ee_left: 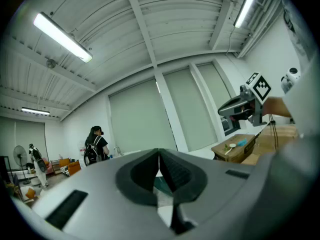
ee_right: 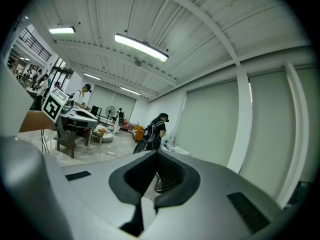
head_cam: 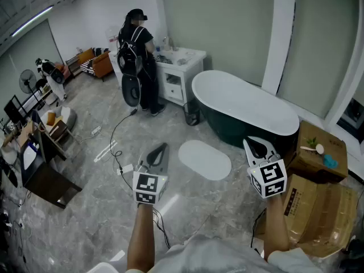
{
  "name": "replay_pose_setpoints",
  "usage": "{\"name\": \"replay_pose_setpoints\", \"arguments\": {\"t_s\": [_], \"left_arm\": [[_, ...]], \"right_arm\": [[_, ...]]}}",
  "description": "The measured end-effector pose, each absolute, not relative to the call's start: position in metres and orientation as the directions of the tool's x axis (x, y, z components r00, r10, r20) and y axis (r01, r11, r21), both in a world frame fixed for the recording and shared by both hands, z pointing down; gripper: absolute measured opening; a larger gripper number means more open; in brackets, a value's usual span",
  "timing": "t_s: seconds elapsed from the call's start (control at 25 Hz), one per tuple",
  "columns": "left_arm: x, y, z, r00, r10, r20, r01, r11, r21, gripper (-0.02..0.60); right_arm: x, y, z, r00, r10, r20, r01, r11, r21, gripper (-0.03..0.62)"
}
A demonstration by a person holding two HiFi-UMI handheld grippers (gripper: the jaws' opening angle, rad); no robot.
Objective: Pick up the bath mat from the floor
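One bath mat [head_cam: 205,159] lies flat and untouched just beside the bathtub [head_cam: 244,110]. Left gripper [head_cam: 161,149] hangs out from the tub and right gripper [head_cam: 259,147] by its side, both pressed together and empty. Spread the jaws first, drop low, then pinch the mat's edge farthest from the tub.

Bright, even light from ceiling tubes [ee_right: 141,47] above me; faint glare on floor [head_cam: 85,220]; my gripper views fisheye-bent, corners black.

The clutter [head_cam: 168,51] on the vanity [head_cam: 192,57] is too small to identify.
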State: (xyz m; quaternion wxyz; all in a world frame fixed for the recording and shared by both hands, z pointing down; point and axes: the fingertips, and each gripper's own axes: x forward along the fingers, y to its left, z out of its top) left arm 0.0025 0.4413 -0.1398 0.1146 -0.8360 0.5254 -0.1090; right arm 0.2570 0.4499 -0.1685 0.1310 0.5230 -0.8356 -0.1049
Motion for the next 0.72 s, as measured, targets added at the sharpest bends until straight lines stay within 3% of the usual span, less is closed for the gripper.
{"name": "replay_pose_setpoints", "arguments": {"t_s": [0.56, 0.72], "left_arm": [[0.001, 0.444, -0.131, 0.455, -0.887, 0.079, -0.825, -0.454, -0.337, 0.018], [-0.004, 0.446, -0.136, 0.44, -0.897, 0.027, -0.849, -0.426, -0.313, 0.018]], "right_arm": [[0.248, 0.452, -0.158, -0.414, -0.906, 0.09, -0.866, 0.423, 0.268, 0.014], [0.247, 0.454, -0.159, -0.429, -0.9, 0.08, -0.862, 0.434, 0.261, 0.014]]}}
